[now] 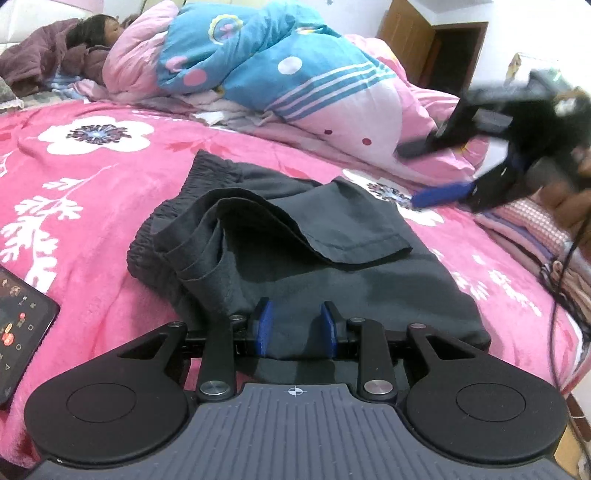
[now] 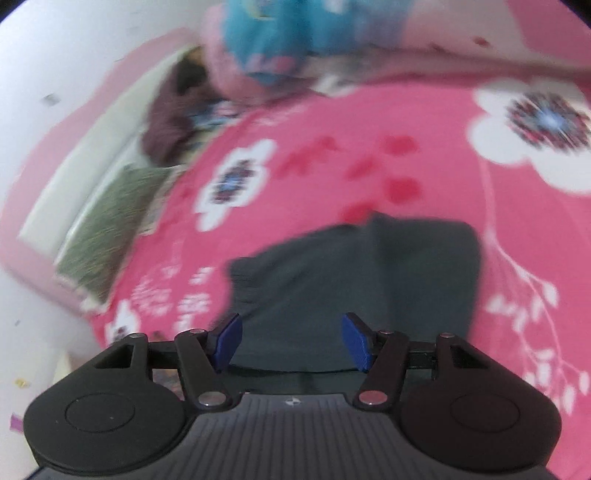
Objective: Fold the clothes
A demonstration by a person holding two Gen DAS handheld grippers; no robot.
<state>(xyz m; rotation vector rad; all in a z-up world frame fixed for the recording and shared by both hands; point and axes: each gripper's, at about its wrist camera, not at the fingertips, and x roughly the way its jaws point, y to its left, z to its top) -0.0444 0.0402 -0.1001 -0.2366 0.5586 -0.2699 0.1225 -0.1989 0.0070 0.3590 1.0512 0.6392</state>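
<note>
While the shorts: lie half folded on the bed, most of the risk is in how you take hold next. The dark grey shorts (image 1: 295, 240) sit mid-blanket, waistband at the far left and one leg flopped loosely over the rest.

Left gripper: your left gripper (image 1: 297, 328) sits low at the near edge of the shorts with its blue pads apart and cloth showing between them. Nothing is pinched yet. Close now and you would likely catch one layer only, so the stack could slide apart as you lift.

Right gripper: your right gripper (image 2: 291, 341) hangs above the shorts (image 2: 362, 280), jaws wide apart and holding nothing. Its view is smeared by motion. Coming down at that speed, you may miss the hem or shove the cloth into a bunch.

Loose leg: the raised flap has air under it, so folding over it would probably trap a crease.

Blanket: the pink flowered blanket (image 1: 92, 192) is plush. A deep grab could pinch it along with the shorts and drag everything.

Phone: a phone (image 1: 18, 332) lies on the bed at your near left, screen lit. A wide sweep of the waistband could knock it.

Sleeper: a person (image 1: 99, 31) lies under quilts at the far side. Keep pulls short so the blanket does not tug.
</note>
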